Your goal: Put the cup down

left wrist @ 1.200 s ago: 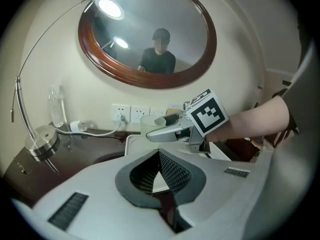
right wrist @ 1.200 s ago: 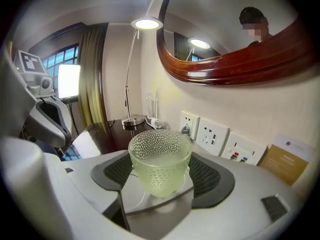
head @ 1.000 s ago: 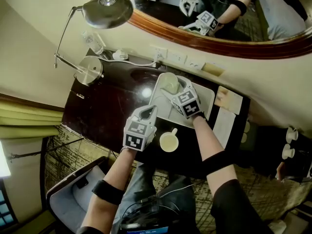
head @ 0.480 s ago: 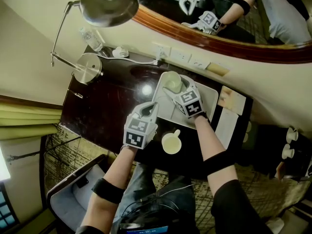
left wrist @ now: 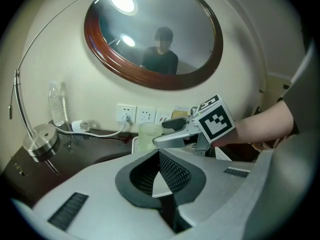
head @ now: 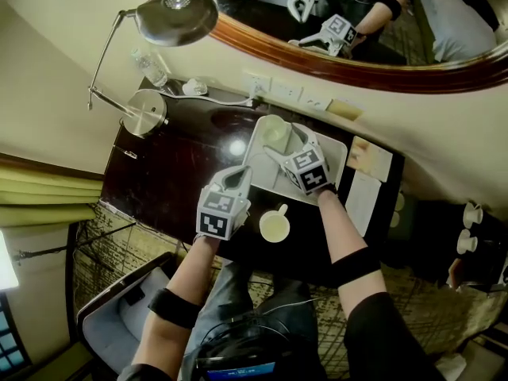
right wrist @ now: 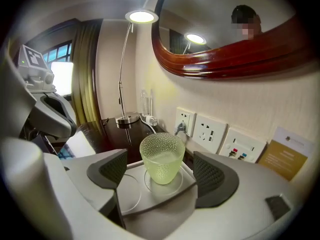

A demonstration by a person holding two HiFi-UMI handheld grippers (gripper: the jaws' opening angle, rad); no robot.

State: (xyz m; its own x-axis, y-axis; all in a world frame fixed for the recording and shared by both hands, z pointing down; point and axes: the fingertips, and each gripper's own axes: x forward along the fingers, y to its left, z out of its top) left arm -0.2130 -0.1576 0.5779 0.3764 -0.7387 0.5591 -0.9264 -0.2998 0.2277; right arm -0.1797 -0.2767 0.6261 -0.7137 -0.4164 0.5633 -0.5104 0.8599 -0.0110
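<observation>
Our right gripper [right wrist: 161, 174], jaws just opening wide, straddles the upright cup [right wrist: 161, 154] on the tray [right wrist: 131, 196], pads clear; our left gripper [left wrist: 159, 176], nearer us, is closed and empty.

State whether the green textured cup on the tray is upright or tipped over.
Upright. The cup stands on its base in a ring of the tray, open rim facing up.

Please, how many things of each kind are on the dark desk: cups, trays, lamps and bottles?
Cups: 2, the green glass cup and the white mug
Tray: 1
Lamp: 1
Bottle: 1
Total: 5
</observation>
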